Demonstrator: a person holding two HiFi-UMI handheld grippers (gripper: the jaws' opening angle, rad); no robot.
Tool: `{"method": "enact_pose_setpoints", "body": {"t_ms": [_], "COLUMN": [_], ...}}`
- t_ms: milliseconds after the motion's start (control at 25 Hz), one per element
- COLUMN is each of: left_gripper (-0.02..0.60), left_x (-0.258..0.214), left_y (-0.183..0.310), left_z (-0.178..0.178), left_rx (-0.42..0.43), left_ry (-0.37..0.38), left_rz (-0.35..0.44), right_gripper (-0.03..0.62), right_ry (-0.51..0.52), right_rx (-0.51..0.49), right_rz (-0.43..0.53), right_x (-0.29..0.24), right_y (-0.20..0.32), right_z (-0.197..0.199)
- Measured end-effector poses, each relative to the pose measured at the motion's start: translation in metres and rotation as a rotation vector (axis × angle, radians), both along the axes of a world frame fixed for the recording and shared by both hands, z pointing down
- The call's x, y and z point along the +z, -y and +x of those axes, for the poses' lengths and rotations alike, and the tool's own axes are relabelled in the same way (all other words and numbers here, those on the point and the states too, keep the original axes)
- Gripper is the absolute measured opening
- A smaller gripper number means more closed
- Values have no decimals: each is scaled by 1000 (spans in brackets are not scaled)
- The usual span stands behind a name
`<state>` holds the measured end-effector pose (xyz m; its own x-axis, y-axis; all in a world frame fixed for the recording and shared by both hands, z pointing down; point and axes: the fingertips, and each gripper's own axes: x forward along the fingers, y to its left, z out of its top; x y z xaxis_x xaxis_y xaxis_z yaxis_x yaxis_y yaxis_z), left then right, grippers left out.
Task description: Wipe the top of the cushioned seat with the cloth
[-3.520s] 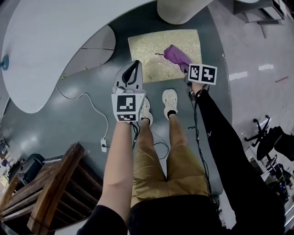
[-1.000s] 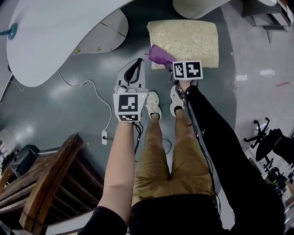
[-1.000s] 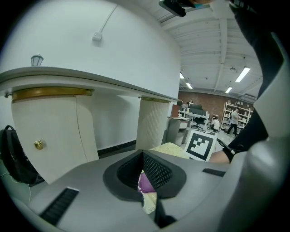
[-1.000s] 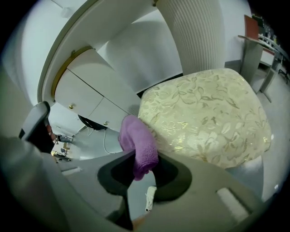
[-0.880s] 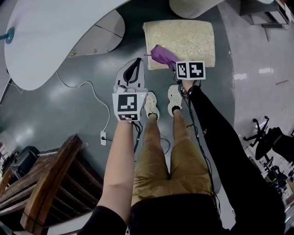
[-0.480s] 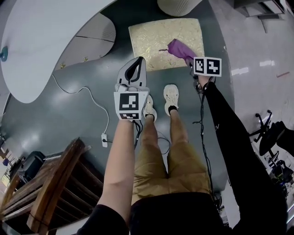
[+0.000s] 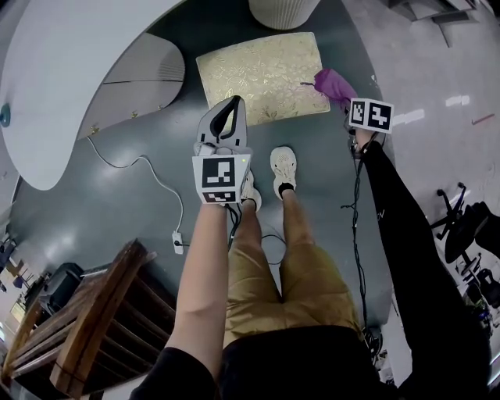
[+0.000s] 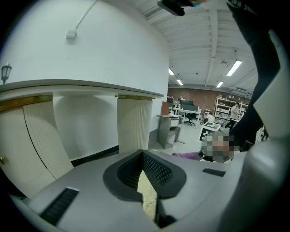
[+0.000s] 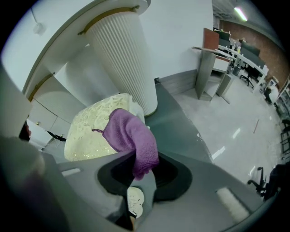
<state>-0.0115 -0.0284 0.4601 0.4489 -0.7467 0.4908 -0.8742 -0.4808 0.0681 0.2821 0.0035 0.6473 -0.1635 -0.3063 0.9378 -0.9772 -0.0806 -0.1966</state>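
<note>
The cushioned seat (image 7: 258, 72) is a cream-gold square pad low on the grey floor, ahead of the person's shoes. A purple cloth (image 7: 334, 83) hangs at the seat's right edge, and my right gripper (image 7: 346, 98) is shut on it. In the right gripper view the cloth (image 9: 130, 134) droops out of my right gripper (image 9: 142, 166), with the seat (image 9: 93, 128) behind and to the left. My left gripper (image 7: 233, 105) hovers over the floor just short of the seat's front edge, shut and empty. In the left gripper view my left gripper (image 8: 143, 153) has its jaw tips meeting.
A ribbed white pillar base (image 7: 283, 9) stands just behind the seat. A curved white counter (image 7: 70, 70) fills the upper left. A white cable and power strip (image 7: 176, 237) lie on the floor at left. Wooden furniture (image 7: 86, 328) sits bottom left, an office chair (image 7: 467, 233) far right.
My right gripper has carried the purple cloth rightwards across the seat, from its front left part to its right edge. The left gripper has stayed in place, still shut.
</note>
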Motion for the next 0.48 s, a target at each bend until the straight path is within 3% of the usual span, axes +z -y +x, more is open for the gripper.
{"method": "enact_pose_setpoints", "body": {"t_ms": [120,480], "left_gripper": [3,3], "left_x": [1,3], "left_y": [0,-11], "left_z": [7,9], "left_rx": [4,18], "left_ry": [3,-4], "left_rz": [1,0], "right_gripper": [78,78], "right_ry": [-47,-59], "right_rx": [6,29], "right_rz": [7,51], "right_x": [-1,-11], "right_y": [-1,-13], "right_z": [17,28]}}
